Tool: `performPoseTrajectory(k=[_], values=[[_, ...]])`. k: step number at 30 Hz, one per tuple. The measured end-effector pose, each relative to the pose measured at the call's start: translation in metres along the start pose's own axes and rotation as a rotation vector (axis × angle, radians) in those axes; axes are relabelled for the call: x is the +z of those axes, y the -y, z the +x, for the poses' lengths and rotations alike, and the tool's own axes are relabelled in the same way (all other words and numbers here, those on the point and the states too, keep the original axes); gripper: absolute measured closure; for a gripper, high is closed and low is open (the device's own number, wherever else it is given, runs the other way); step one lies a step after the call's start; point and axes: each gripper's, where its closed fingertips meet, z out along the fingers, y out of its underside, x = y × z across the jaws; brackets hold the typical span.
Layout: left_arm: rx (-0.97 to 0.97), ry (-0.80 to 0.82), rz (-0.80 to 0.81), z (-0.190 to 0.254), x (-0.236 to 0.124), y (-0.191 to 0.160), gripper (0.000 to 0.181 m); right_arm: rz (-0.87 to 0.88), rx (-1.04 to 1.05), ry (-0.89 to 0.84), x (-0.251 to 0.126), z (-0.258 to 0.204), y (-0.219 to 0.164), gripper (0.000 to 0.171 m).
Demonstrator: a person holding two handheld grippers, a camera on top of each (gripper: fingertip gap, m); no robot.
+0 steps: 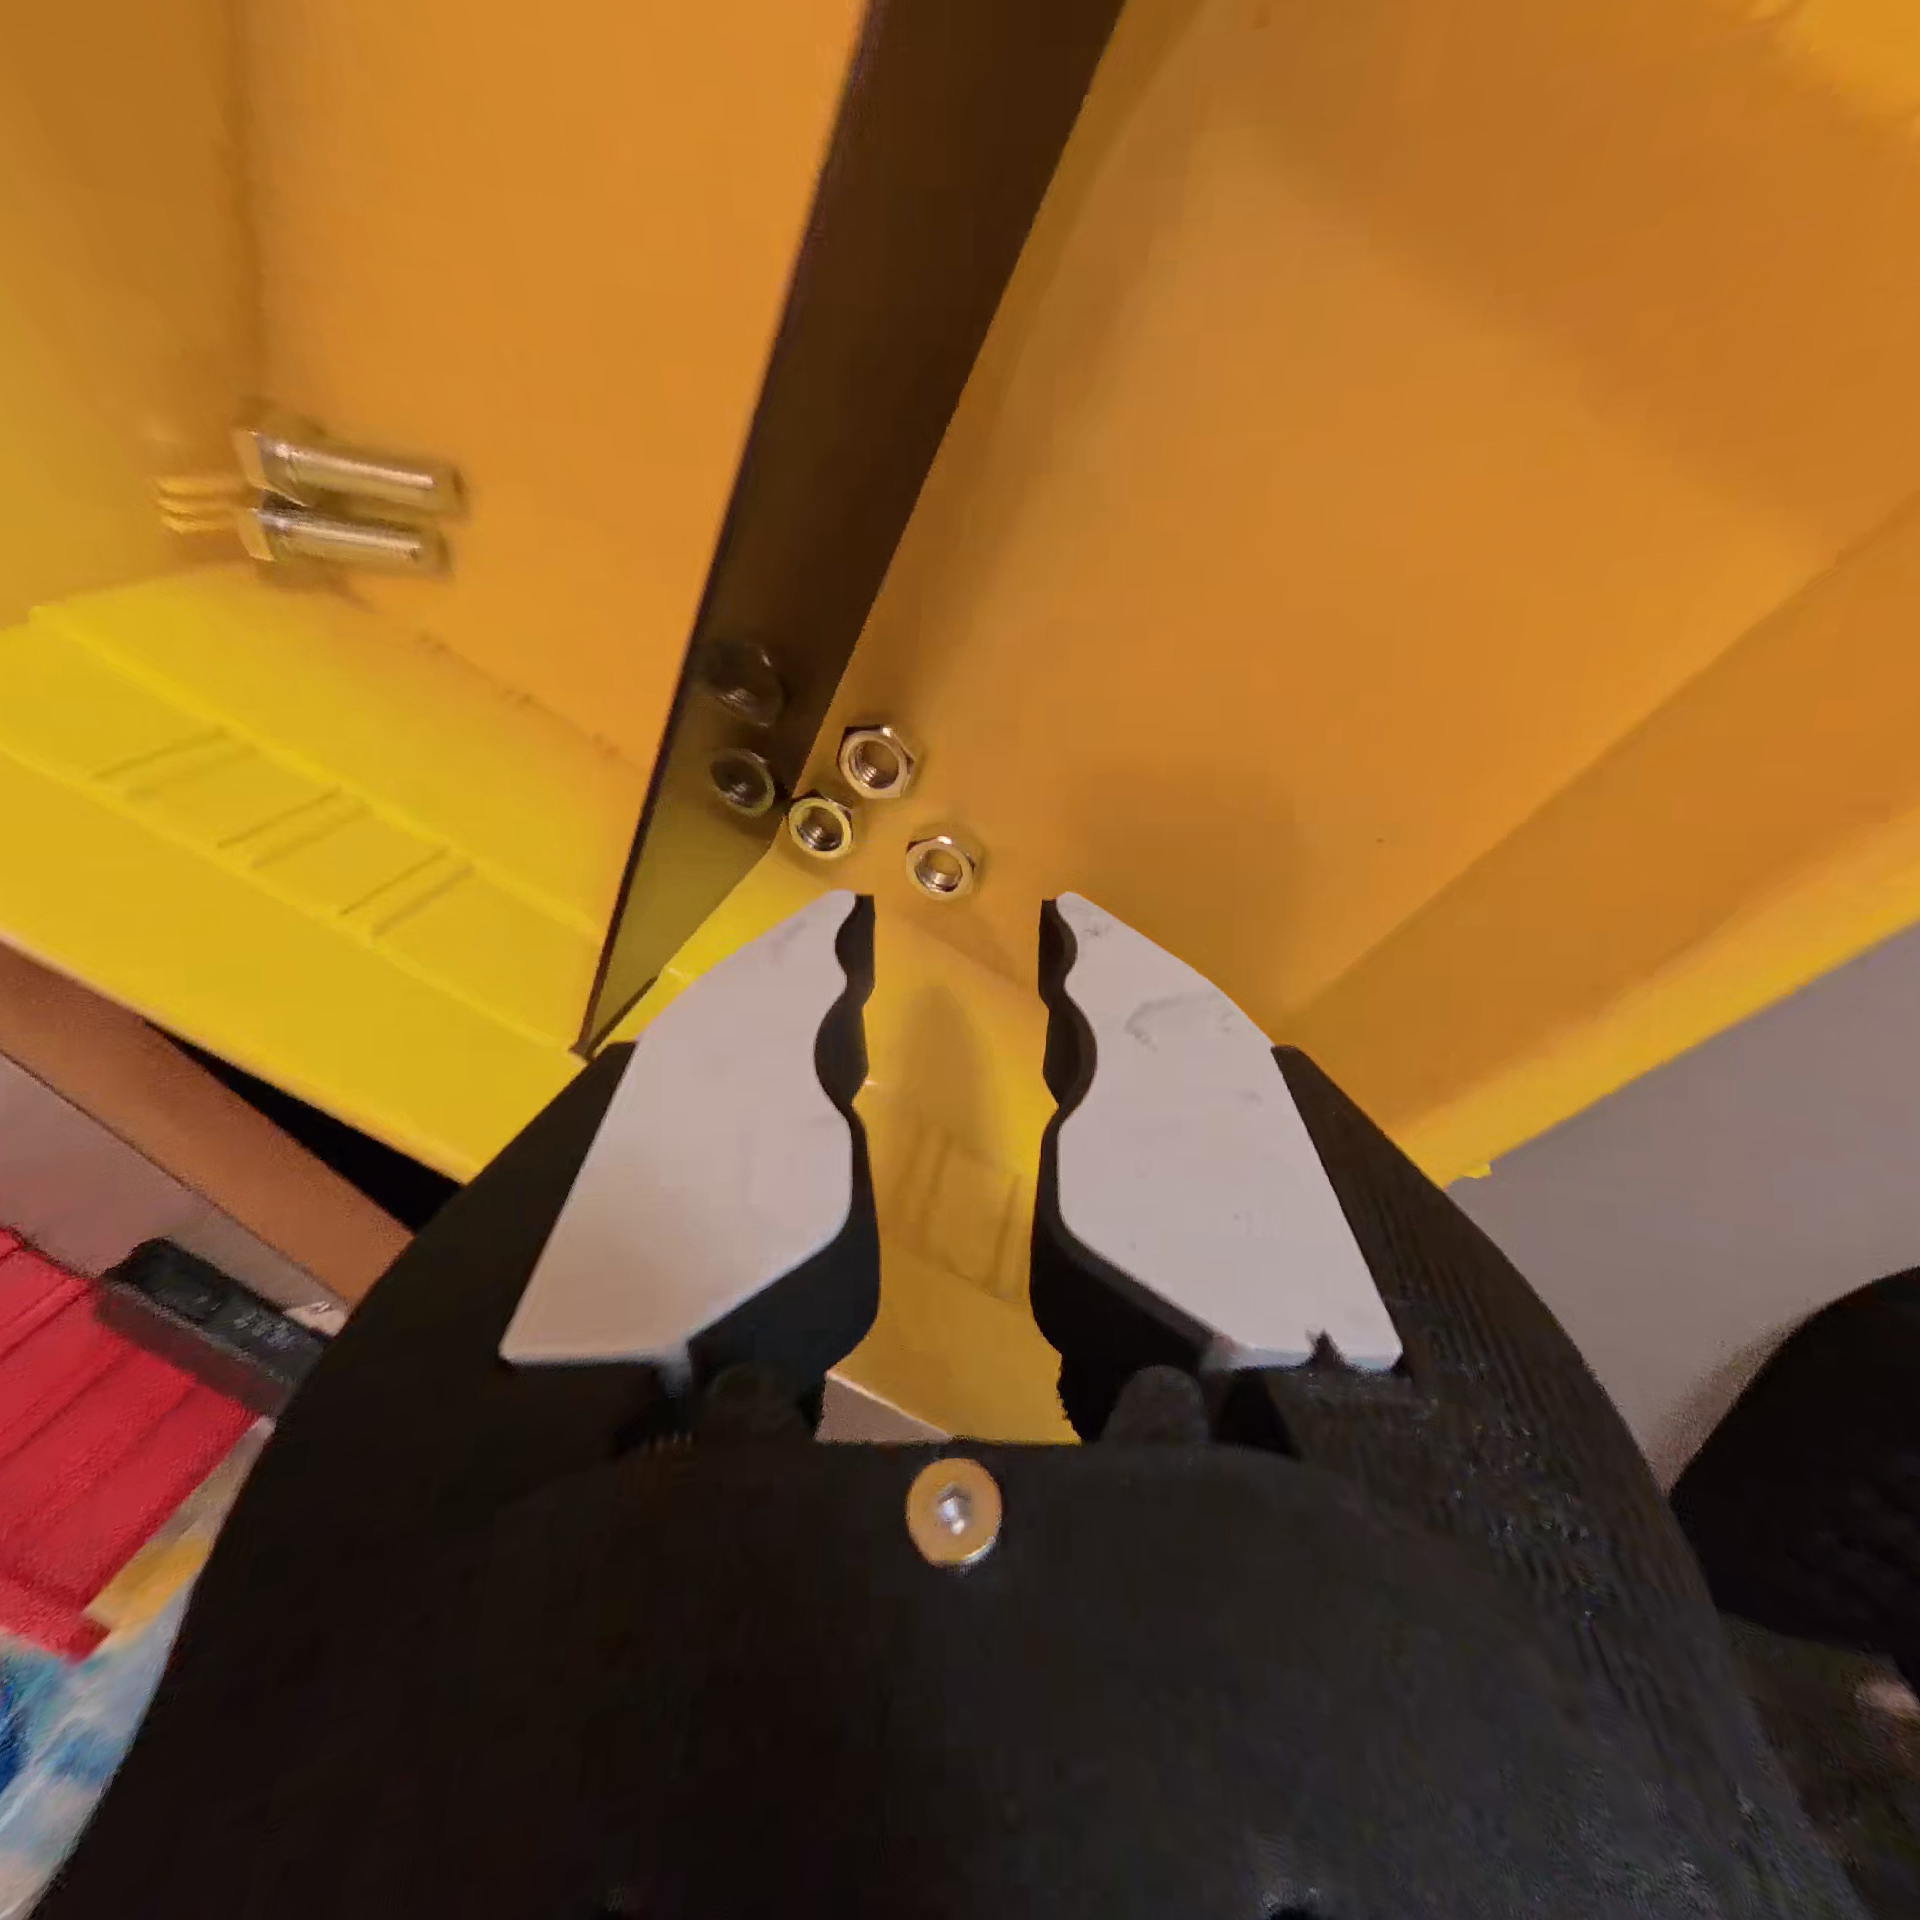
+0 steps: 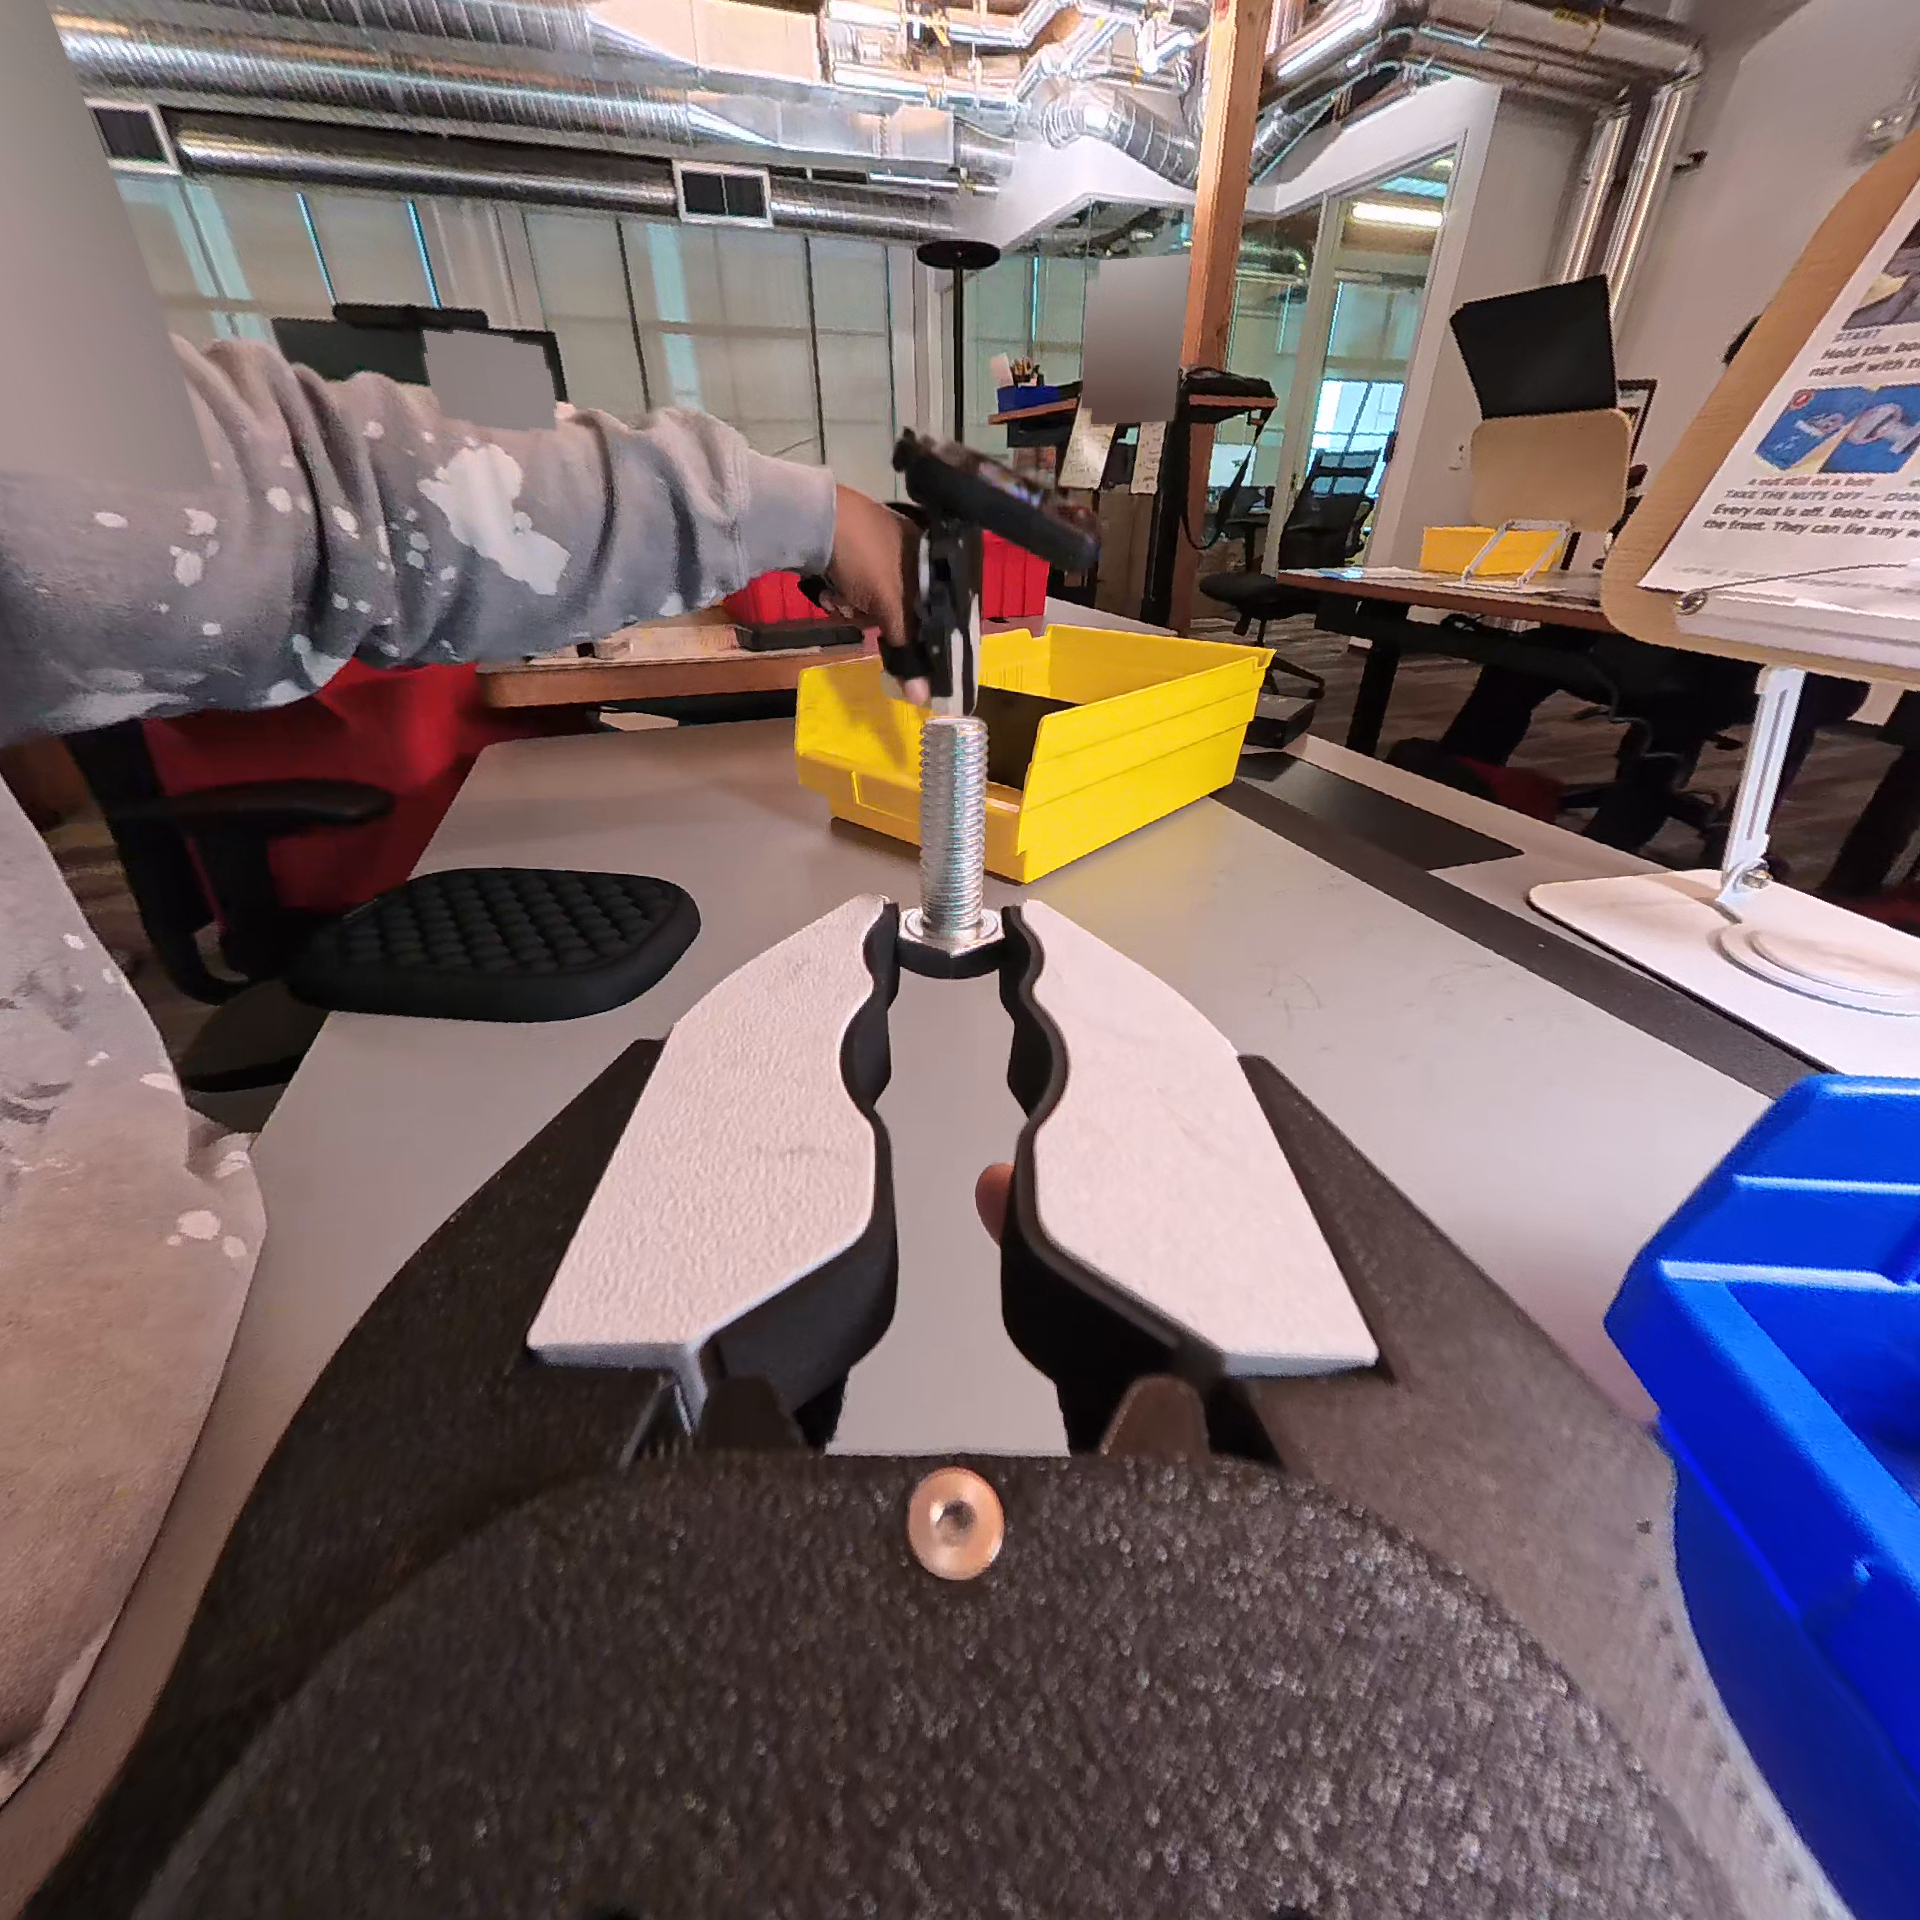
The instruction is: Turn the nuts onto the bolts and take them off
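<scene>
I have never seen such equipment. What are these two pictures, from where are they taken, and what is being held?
A person holds a two-finger tool in each hand, each with a camera looking along its fingers. The left tool's view looks down into a yellow bin: the left gripper is open and empty, just above three loose nuts, with two bolts beyond a dark divider. The right tool's view looks across a grey table: the right gripper grips a bolt by its head, thread pointing up. Behind it the other hand reaches into the bin.
</scene>
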Motion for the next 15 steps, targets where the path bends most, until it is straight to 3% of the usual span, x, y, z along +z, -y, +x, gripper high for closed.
performPoseTrajectory(k=[8,15], values=[[0.149,0.075,-0.309,-0.006,0.034,-0.014,0.149,-0.007,0.008,0.006,-0.002,0.0,-0.002,0.153],[0.189,0.026,-0.305,-0.001,0.041,-0.01,0.163,-0.008,0.018,0.007,-0.003,0.002,-0.003,0.153]])
